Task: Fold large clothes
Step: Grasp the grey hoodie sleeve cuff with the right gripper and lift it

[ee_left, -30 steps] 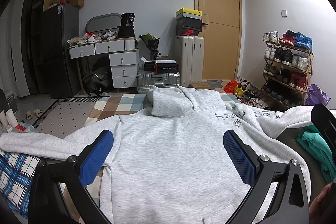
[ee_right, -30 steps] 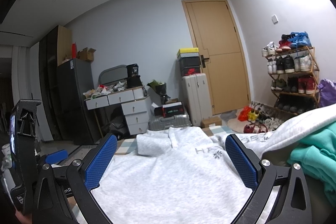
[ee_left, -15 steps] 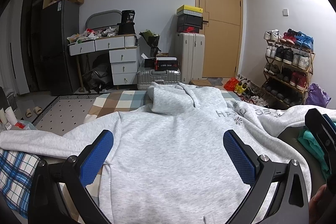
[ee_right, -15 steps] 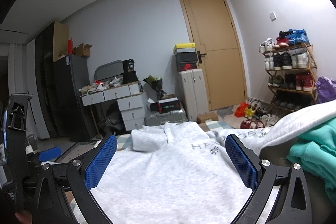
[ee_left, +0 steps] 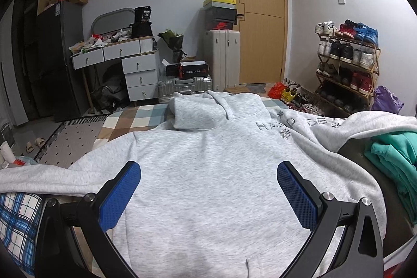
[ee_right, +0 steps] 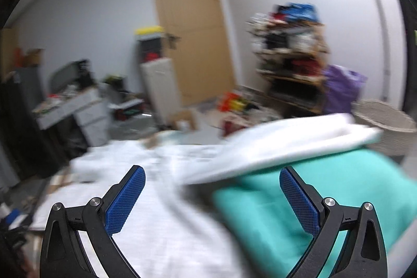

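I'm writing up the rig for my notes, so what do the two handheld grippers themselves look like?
Both match. The left gripper and right gripper each have two black angular plastic arms with silver screw heads at the joints, ending in flat blue fingers with a fine mesh-like texture. No cables, markings or sleeves show.

My left gripper [ee_left: 208, 184] shows matt black plastic arms, blue cross-hatched rubbery pads [ee_left: 120, 196] and bright metal screws. Beneath it the grey hoodie [ee_left: 208, 173] is soft, heathered fleece cloth, matt. On my right, the teal garment [ee_right: 325, 199] looks like smooth knit, though blurred.
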Motion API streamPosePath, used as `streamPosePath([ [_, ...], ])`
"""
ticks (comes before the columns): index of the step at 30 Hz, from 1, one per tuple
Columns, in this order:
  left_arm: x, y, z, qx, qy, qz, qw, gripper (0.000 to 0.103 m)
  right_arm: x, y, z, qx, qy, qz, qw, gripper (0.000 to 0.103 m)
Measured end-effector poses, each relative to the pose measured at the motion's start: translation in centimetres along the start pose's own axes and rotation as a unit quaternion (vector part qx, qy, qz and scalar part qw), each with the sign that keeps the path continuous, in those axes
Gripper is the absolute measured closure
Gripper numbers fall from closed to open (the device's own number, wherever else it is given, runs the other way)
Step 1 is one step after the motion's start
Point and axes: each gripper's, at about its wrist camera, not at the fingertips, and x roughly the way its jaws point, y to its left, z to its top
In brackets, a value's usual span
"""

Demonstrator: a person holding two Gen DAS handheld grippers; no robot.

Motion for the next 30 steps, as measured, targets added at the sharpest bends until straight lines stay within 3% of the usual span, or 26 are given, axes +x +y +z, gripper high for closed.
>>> streamPosePath([
  [4,0.5,-0.8,-0.1,0.008,0.008,-0.001,0.9999,0.001,-0.7,-7.7,3.1,0.076,0.036,-0.058,0.995,0.000],
  [6,0.8,-1.3,-0.2,0.015,0.013,-0.001,0.9998,0.001,-0.3,-12.0,3.6,0.153,0.039,-0.049,0.986,0.000],
  [9,1.1,-1.7,-0.3,0.022,0.017,0.001,0.9996,0.001,2.7,-14.5,3.5,0.227,0.092,-0.004,0.969,0.003],
  [11,1.3,-2.0,-0.4,0.025,0.021,0.004,0.9995,0.001,3.6,-14.9,3.6,0.258,0.112,-0.012,0.960,0.003],
  [14,1.5,-2.1,-0.4,0.029,0.024,0.010,0.9992,0.001,5.9,-16.8,3.3,0.308,0.114,0.003,0.945,0.005],
  [17,1.7,-2.3,-0.3,0.037,0.019,0.022,0.9989,0.001,7.5,-17.3,3.2,0.317,0.135,-0.018,0.939,0.031],
  [18,1.8,-2.4,-0.3,0.041,0.018,0.027,0.9986,0.001,8.0,-17.0,3.4,0.302,0.150,-0.036,0.941,0.053],
  [19,1.9,-2.4,-0.4,0.042,0.018,0.030,0.9985,0.001,8.8,-16.9,3.4,0.294,0.154,-0.043,0.942,0.063],
  [20,2.1,-2.3,-0.4,0.041,0.020,0.031,0.9985,0.001,8.9,-16.7,3.8,0.284,0.151,-0.046,0.946,0.066],
  [22,2.3,-2.2,-0.4,0.038,0.027,0.027,0.9985,0.001,8.9,-16.3,4.8,0.268,0.132,-0.046,0.953,0.080],
  [25,2.5,-2.4,-0.5,0.042,0.031,0.029,0.9982,0.001,8.5,-14.9,6.9,0.213,0.113,-0.083,0.967,0.096],
  [30,2.6,-2.8,-0.9,0.063,0.031,0.037,0.9968,0.001,7.0,-11.0,12.9,0.123,0.056,-0.117,0.984,0.096],
])
